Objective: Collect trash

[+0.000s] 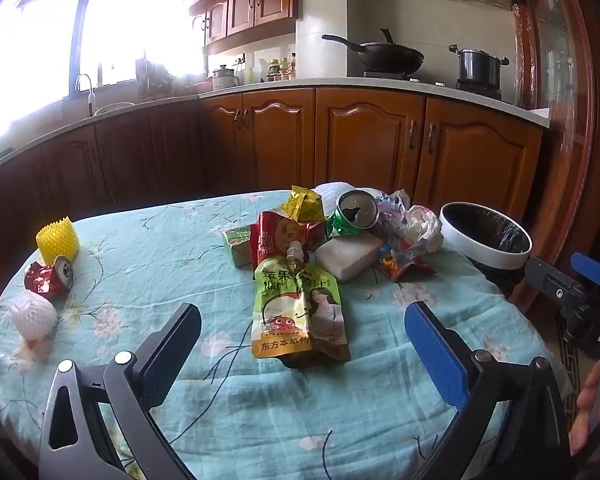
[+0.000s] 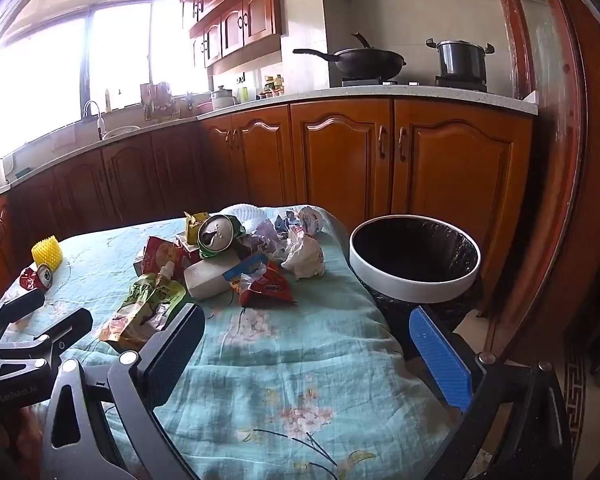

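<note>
A pile of trash sits mid-table: a green juice pouch [image 1: 300,312], a crushed green can [image 1: 354,214], a white foam block [image 1: 350,254], a red snack bag [image 1: 274,236], a yellow wrapper [image 1: 305,204] and crumpled plastic [image 1: 418,226]. The white-rimmed bin with a black liner [image 1: 486,234] stands off the table's right edge, also in the right wrist view [image 2: 414,260]. My left gripper [image 1: 302,344] is open, just short of the pouch. My right gripper [image 2: 306,344] is open and empty above bare cloth, with the pile [image 2: 236,260] ahead to the left.
At the table's left lie a yellow foam sleeve [image 1: 58,240], a crushed red can [image 1: 50,276] and a white foam net [image 1: 34,314]. The table has a light blue floral cloth [image 1: 160,248]. Wooden kitchen cabinets [image 1: 360,140] run behind.
</note>
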`<state>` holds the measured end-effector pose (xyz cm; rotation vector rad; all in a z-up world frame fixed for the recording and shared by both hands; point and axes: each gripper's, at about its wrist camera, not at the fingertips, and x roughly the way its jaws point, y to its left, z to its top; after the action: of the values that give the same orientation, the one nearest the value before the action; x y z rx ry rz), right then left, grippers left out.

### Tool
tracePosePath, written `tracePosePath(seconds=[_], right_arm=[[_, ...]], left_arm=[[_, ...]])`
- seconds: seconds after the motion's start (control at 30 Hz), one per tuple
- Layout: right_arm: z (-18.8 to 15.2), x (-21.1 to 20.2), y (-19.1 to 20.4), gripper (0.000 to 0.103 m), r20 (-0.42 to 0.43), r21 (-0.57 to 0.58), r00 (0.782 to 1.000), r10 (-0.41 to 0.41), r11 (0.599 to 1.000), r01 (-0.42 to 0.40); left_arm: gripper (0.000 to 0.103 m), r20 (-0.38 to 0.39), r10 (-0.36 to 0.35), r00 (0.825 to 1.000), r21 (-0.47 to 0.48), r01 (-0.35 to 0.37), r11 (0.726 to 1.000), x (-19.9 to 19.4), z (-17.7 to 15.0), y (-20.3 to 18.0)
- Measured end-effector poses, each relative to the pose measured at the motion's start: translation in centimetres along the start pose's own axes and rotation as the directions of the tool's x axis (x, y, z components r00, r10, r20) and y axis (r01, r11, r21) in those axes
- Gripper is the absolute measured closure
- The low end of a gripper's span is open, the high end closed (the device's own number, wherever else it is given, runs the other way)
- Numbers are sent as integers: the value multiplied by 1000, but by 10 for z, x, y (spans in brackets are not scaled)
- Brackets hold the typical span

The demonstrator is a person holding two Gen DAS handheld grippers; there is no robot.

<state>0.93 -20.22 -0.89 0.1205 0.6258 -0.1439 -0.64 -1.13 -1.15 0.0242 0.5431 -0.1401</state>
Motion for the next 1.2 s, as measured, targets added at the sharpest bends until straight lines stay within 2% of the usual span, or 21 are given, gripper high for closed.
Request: tracePosePath(seconds=[0.4,0.8,1.2], right_arm=[[1,-9,-3,0,5,4,1000,5,1000,-5],[2,0,2,0,-7,9,1000,31,999,-31],[0,4,1,0,-50,4,998,23,1000,-23]], left_arm=[[1,-5,-3,1000,3,3,1000,1,0,1],[1,-15,-7,1000,-7,7,1000,2,1,5],[1,-21,-10,1000,-9,9,1000,4,0,6]])
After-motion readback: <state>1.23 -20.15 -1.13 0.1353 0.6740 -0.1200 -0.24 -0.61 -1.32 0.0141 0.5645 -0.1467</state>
